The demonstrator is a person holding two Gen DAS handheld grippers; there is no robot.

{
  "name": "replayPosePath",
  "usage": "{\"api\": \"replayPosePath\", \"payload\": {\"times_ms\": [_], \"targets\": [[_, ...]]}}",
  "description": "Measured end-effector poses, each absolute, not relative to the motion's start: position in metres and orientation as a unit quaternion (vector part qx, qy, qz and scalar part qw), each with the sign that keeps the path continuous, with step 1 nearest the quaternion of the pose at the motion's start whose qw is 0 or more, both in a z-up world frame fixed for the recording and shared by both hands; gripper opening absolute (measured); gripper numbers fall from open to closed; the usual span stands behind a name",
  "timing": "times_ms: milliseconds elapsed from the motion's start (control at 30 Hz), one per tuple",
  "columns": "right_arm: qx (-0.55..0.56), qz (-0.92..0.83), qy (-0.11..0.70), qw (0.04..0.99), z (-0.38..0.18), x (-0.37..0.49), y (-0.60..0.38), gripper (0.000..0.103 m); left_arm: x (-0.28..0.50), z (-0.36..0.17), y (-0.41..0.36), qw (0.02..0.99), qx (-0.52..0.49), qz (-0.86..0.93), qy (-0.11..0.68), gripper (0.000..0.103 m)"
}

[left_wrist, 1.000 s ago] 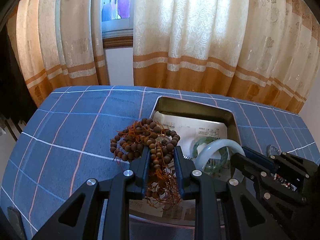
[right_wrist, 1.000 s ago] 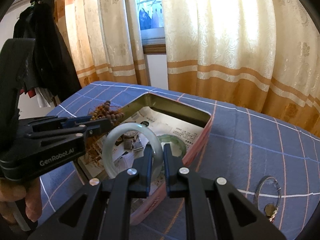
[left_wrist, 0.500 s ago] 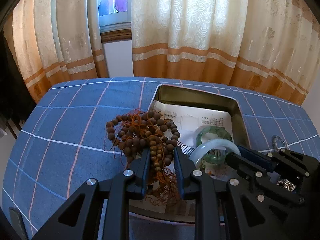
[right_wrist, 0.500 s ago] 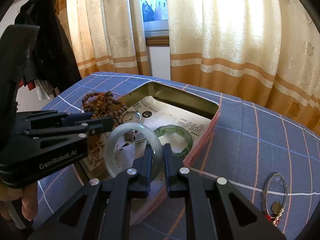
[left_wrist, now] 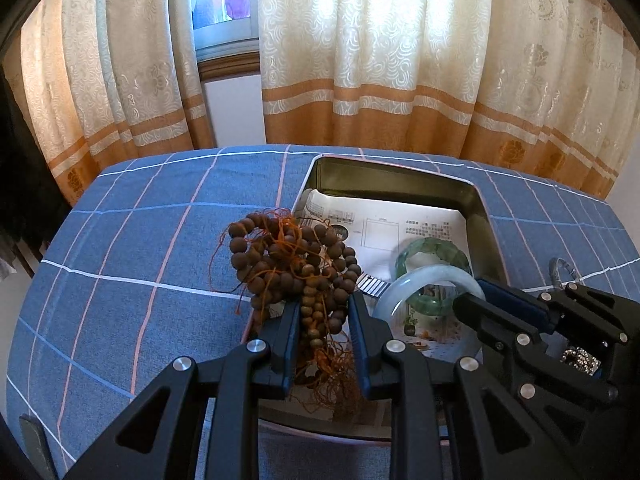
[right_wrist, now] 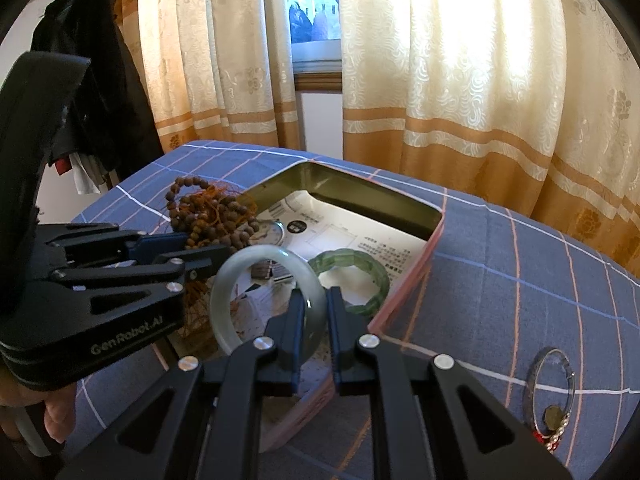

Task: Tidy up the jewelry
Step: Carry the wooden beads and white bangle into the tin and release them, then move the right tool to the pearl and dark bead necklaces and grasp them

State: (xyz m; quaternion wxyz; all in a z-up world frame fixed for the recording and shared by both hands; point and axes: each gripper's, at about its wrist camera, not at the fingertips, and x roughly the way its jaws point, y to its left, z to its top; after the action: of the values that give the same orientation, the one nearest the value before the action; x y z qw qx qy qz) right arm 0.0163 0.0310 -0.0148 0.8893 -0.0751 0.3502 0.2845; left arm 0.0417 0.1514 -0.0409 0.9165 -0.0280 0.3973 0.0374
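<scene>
The pale jade bangle (right_wrist: 266, 304) stands on edge above the near end of the open tin (right_wrist: 404, 280), its ring facing the left gripper. The right gripper (right_wrist: 316, 320) clenches the bangle's rim. Just beside it, the brown bead strand (left_wrist: 296, 268) hangs in a tangled clump from the left gripper (left_wrist: 324, 336), jaws clamped on the beads, over the tin's left wall — half above the blue checked tabletop (left_wrist: 132, 248). A green bracelet (right_wrist: 352, 280) already lies inside. Both pieces probably go straight down — the bangle lies nearer the tin's middle.
</scene>
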Motion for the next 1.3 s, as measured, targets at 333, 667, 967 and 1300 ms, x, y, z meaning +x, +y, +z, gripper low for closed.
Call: {"api": "replayPosePath", "payload": {"times_ms": [333, 667, 967, 1300], "targets": [[-0.076, 0.285, 0.35, 0.889, -0.015, 0.016, 0.031, 0.014, 0.045, -0.048, 0.15, 0.912, -0.022, 0.033, 0.408, 0.025], [-0.077, 0.287, 0.349, 0.889, -0.014, 0.015, 0.034, 0.015, 0.042, -0.05, 0.153, 0.911, -0.026, 0.026, 0.41, 0.026], [-0.043, 0.302, 0.345, 0.888, -0.007, 0.017, 0.022, 0.04, 0.036, -0.041, 0.154, 0.919, -0.041, 0.016, 0.391, 0.049], [-0.033, 0.283, 0.341, 0.896, 0.0, 0.014, 0.006, 0.064, 0.023, -0.017, 0.15, 0.944, -0.011, 0.064, 0.325, 0.076]]}}
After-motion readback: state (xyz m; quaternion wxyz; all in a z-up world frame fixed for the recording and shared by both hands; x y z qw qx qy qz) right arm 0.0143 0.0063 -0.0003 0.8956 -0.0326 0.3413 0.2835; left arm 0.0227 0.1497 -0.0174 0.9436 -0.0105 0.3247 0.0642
